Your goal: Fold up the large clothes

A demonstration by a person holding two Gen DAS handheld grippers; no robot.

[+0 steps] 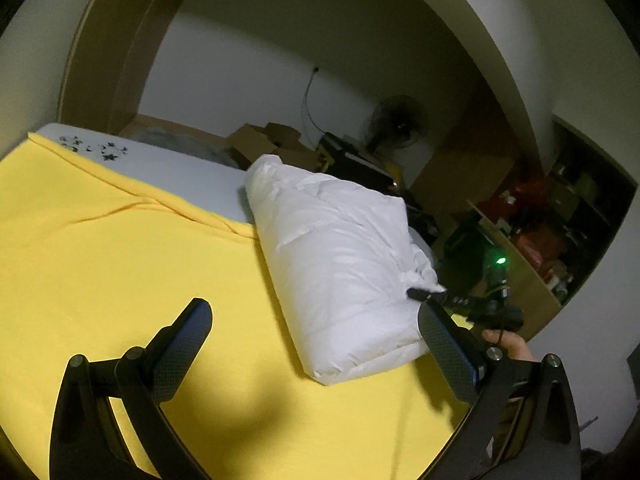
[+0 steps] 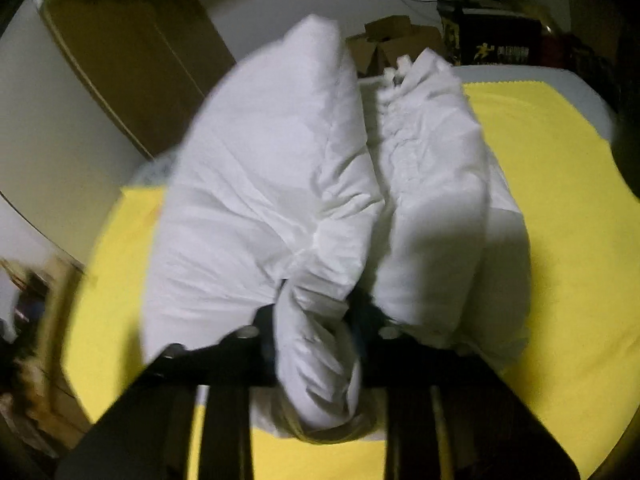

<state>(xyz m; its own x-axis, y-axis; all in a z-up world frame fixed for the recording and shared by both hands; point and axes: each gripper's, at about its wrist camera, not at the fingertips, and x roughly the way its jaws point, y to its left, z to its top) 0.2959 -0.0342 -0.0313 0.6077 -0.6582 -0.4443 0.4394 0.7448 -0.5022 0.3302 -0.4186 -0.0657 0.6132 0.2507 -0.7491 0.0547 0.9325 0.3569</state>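
A white puffy jacket (image 1: 340,256) lies folded into a thick bundle on the yellow sheet (image 1: 120,264) of the bed. My left gripper (image 1: 316,320) is open and empty, hovering just above the sheet at the bundle's near end. In the left wrist view my right gripper (image 1: 420,294) pinches the bundle's right corner. In the right wrist view the jacket (image 2: 280,184) fills the middle, and my right gripper (image 2: 312,312) is shut on a bunched fold of it, lifting the cloth. The view is blurred.
The bed's grey mattress edge (image 1: 168,168) shows past the yellow sheet. Beyond it stand cardboard boxes (image 1: 272,140), a fan (image 1: 396,128) and cluttered shelves (image 1: 560,220). A brown door (image 2: 132,56) is at the left.
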